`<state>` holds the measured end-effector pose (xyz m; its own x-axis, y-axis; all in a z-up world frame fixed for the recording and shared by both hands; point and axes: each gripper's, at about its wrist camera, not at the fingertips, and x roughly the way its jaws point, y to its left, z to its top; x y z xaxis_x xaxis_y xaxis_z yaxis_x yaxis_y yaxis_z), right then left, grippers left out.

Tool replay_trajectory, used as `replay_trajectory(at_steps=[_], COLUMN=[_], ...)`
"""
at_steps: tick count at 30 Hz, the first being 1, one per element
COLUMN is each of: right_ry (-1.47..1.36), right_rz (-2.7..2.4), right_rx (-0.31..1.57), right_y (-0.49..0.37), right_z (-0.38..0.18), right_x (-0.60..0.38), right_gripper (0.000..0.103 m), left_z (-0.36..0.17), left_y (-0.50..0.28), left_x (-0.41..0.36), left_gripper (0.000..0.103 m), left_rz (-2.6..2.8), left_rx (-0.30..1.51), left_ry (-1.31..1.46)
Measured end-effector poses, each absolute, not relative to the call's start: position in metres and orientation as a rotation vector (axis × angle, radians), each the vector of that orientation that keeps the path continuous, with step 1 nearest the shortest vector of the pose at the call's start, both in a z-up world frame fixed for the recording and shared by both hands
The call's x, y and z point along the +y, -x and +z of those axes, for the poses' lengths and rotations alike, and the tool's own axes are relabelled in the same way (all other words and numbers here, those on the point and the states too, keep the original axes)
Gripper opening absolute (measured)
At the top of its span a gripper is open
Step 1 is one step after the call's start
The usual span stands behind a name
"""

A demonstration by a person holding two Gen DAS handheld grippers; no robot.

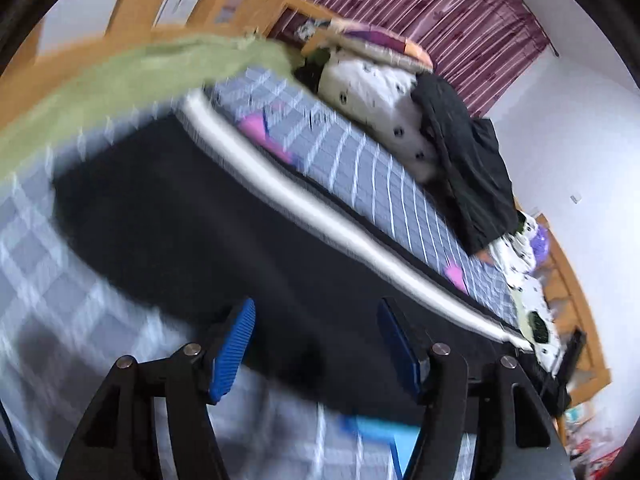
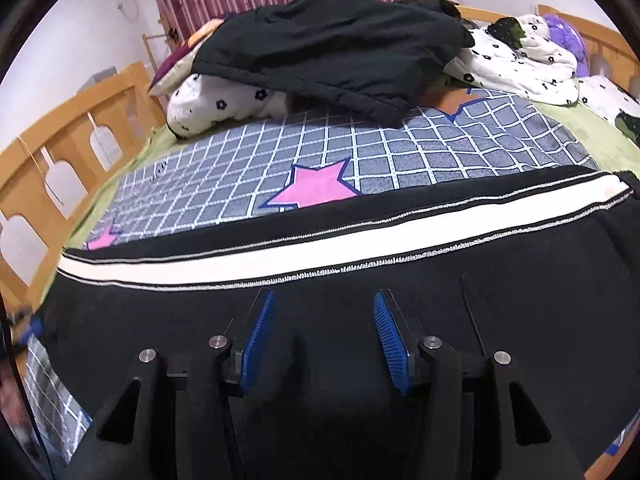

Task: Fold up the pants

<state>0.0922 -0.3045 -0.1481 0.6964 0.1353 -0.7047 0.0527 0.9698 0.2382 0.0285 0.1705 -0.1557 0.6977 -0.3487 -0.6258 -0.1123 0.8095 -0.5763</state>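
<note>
1. The left gripper [image 1: 316, 344] is released, its two blue ribbed pads [image 1: 234, 350] spread apart over the near edge of the black pants [image 1: 192, 216]; nothing sits between them. This view is motion-blurred.
2. The right gripper [image 2: 324, 340] is likewise released, two blue pads [image 2: 256, 344] parted above the pants [image 2: 400, 280] without gripping cloth.
3. One pair of pants lies flat across the checked bedsheet [image 2: 280, 152], with one white side stripe [image 2: 320, 236] running lengthwise.
4. Two pink stars [image 2: 316, 192] show on the sheet beyond the stripe.
5. Further back: one dark garment [image 2: 336, 52] draped over one white flower-print quilt [image 2: 520, 60].
6. One wooden bed rail [image 2: 60, 144] stands at the left.
</note>
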Motion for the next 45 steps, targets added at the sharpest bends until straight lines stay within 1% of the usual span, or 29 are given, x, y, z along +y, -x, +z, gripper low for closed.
replay_trajectory(at_steps=[4,9,10,11,12,14,15,17,18,21,23,25,27,28,31,33,35,36,37,38,39,43,44,45], right_ry=[-0.293,-0.352,-0.357,-0.361,-0.367,-0.371,-0.367,-0.356,-0.356,-0.369,-0.359,-0.326,-0.307,-0.306,-0.303,-0.3,-0.307,-0.309,-0.306,-0.3,-0.291,-0.288,-0.29,-0.292], right_rz=[0.053,0.067,0.064,0.064,0.066,0.066,0.067,0.063,0.064,0.08,0.09,0.085,0.087,0.09,0.095,0.089,0.094,0.096,0.095,0.094,0.089,0.084,0.086,0.087], right_rx=[0.797,0.799,0.798,0.797,0.797,0.798,0.8,0.801,0.8,0.803,0.806,0.808,0.806,0.807,0.815,0.819,0.825,0.827,0.827,0.827,0.826,0.817,0.818,0.823], right_y=[-0.087,-0.085,-0.085,-0.085,-0.085,-0.085,-0.085,-0.085,-0.084,-0.085,-0.086,-0.085,-0.084,-0.084,-0.085,-0.084,-0.085,-0.086,-0.086,-0.086,-0.085,-0.084,-0.084,-0.084], right_z=[-0.148,-0.15,-0.149,-0.149,-0.149,-0.149,-0.149,-0.149,-0.149,-0.15,-0.15,-0.151,-0.151,-0.152,-0.153,-0.155,-0.156,-0.157,-0.157,-0.157,-0.157,-0.157,-0.158,-0.159], right_x=[-0.313,-0.32,-0.321,-0.322,-0.323,-0.322,-0.321,-0.32,-0.32,-0.318,-0.315,-0.309,-0.306,-0.305,-0.304,-0.304,-0.304,-0.303,-0.302,-0.301,-0.3,-0.299,-0.3,-0.299], right_gripper=[0.05,0.05,0.05,0.05,0.05,0.05,0.05,0.05,0.05,0.05,0.05,0.05,0.05,0.05,0.05,0.05,0.05,0.05,0.05,0.05,0.05,0.05,0.05,0.05], left_z=[-0.2,-0.199,-0.2,-0.202,-0.208,-0.213,-0.209,-0.197,-0.192,-0.183,-0.175,-0.169,-0.169,-0.172,-0.181,-0.189,-0.197,-0.196,-0.189,-0.178,-0.163,-0.116,-0.108,-0.103], left_y=[-0.022,-0.052,-0.061,-0.067,-0.075,-0.081,-0.078,-0.073,-0.075,-0.085,-0.081,-0.076,-0.075,-0.075,-0.071,-0.08,-0.089,-0.089,-0.088,-0.084,-0.081,-0.066,-0.063,-0.058], left_x=[0.15,0.135,0.136,0.143,0.156,0.18,0.193,0.208,0.214,0.222,0.226,0.221,0.221,0.227,0.254,0.267,0.274,0.275,0.274,0.272,0.269,0.268,0.275,0.285], left_gripper=[0.063,0.062,0.057,0.033,0.021,0.019,0.019,0.02,0.024,0.024,0.024,0.028,0.036,0.036,0.036,0.039,0.039,0.036,0.036,0.029,0.027,0.027,0.031,0.031], left_rz=[-0.151,-0.091,-0.056,-0.022,0.034,0.047,0.078,0.116,0.096,0.089,0.111,0.123,0.168,0.188,0.2,0.239,0.22,0.218,0.217,0.207,0.198,0.306,0.356,0.388], left_rx=[0.901,0.833,0.818,0.809,0.804,0.789,0.773,0.753,0.773,0.832,0.819,0.797,0.791,0.798,0.756,0.781,0.796,0.797,0.785,0.745,0.703,0.594,0.572,0.55], left_ry=[0.744,0.691,0.682,0.69,0.725,0.809,0.814,0.741,0.702,0.634,0.639,0.598,0.53,0.555,0.748,0.75,0.772,0.765,0.747,0.718,0.677,0.526,0.519,0.531])
